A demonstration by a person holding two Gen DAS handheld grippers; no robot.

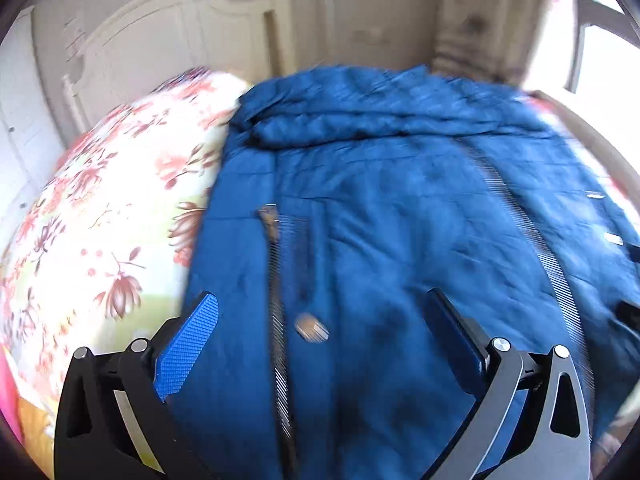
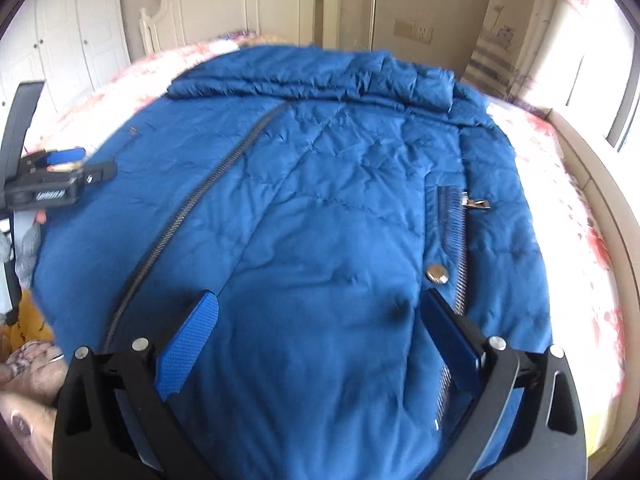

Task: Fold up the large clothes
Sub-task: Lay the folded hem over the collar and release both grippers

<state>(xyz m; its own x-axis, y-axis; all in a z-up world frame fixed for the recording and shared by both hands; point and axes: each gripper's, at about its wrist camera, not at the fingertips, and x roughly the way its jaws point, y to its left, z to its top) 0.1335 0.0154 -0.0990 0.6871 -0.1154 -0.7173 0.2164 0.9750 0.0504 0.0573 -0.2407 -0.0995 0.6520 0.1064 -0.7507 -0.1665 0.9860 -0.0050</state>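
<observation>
Left wrist view: left tongs [image 1: 320, 344] gape wide at bottom centre, nothing between the pads, hovering over the blue jacket [image 1: 400, 208]. Jacket fills centre and right of frame, lying on the floral bed [image 1: 104, 208]; zip [image 1: 280, 320] runs down lower centre. View blurred.

Right wrist view: right tongs [image 2: 318, 336] wide, empty, above jacket [image 2: 320, 208], which spreads across frame centre on the bed [image 2: 576, 208]. Snap [image 2: 437, 273] right of centre. Left tongs [image 2: 68, 164] at left edge, state unclear here. Hand [image 2: 32, 368] lower left.
</observation>
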